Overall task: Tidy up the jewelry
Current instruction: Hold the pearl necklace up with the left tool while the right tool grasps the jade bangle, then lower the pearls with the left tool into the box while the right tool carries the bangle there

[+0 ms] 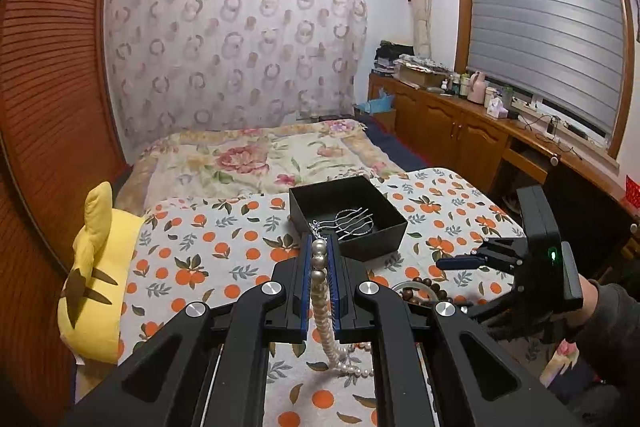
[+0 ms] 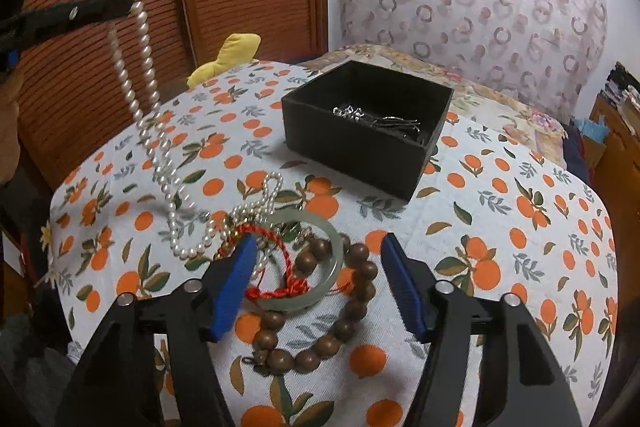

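My left gripper (image 1: 319, 247) is shut on a pearl necklace (image 1: 320, 291) and holds it lifted, with its tail hanging to the table. In the right wrist view the left gripper (image 2: 128, 5) is at the upper left with the pearl necklace (image 2: 148, 107) strung down to the cloth. A black box (image 1: 348, 215) holds silver hair pieces (image 1: 354, 223); the box (image 2: 360, 147) is at the table's middle. My right gripper (image 2: 318, 247) is open above a jade bangle (image 2: 320, 291), a red cord (image 2: 280, 291) and a wooden bead bracelet (image 2: 340, 327). The right gripper also shows in the left wrist view (image 1: 460, 261).
The table (image 2: 520, 227) has an orange-print cloth. A yellow plush toy (image 1: 96, 275) sits at its left edge. A bed (image 1: 260, 155) lies behind, a wooden wardrobe (image 1: 48, 87) to the left, and a cabinet (image 1: 460, 123) with clutter to the right.
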`<state>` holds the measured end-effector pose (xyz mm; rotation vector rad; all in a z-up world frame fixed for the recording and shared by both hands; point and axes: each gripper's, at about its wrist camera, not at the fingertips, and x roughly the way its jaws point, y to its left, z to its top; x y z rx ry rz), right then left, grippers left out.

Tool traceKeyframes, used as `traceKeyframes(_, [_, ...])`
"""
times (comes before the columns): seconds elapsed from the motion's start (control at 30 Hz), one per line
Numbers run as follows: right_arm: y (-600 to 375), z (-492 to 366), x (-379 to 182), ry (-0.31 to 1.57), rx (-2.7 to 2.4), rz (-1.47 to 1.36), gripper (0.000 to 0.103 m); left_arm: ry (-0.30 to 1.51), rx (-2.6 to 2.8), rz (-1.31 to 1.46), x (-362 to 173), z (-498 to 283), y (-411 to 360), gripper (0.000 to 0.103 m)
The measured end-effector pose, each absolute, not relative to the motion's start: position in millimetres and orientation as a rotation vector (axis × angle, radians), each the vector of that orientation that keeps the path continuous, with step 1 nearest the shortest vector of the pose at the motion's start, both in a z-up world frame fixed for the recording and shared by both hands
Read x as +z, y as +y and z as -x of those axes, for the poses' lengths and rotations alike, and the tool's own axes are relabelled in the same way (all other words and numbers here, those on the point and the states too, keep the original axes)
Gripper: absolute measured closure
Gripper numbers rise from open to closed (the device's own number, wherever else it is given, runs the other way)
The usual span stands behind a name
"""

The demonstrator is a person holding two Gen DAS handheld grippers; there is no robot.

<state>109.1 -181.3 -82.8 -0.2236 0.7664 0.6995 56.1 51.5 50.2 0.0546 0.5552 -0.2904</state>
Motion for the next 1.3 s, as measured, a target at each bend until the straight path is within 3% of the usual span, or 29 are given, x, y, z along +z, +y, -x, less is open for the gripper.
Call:
traceKeyframes(0.23, [-175.4,-127.9,-88.1,0.808,0.686,0.272,0.073,0.563,-0.29,-0.052,48.5,-52.3,51.5,0.096])
traceKeyframes(0.4, [-164.8,-130.5,-95.3,0.845,0.686,0.351,0.079,0.57,-0.292,-0.045,44.6,-51.7,50.9,0.096])
traceKeyframes(0.53, [-161.6,-129.1,-98.2,0.857,0.692,0.385,0.095,0.579,-0.292,-0.038,38.3,-56.0,50.8,0.096])
traceKeyframes(0.97, [-167.6,-109.6,-47.7,0.608,0.551,0.49,0.095,0.577,-0.293,-0.03,35.5,-60.8,51.7,0.096])
traceKeyframes(1.3, [-172.6,-110.0,-26.7,0.564,0.531,0.498,0.095,0.545,-0.281,-0.009,50.3,-68.6,50.3,0.096])
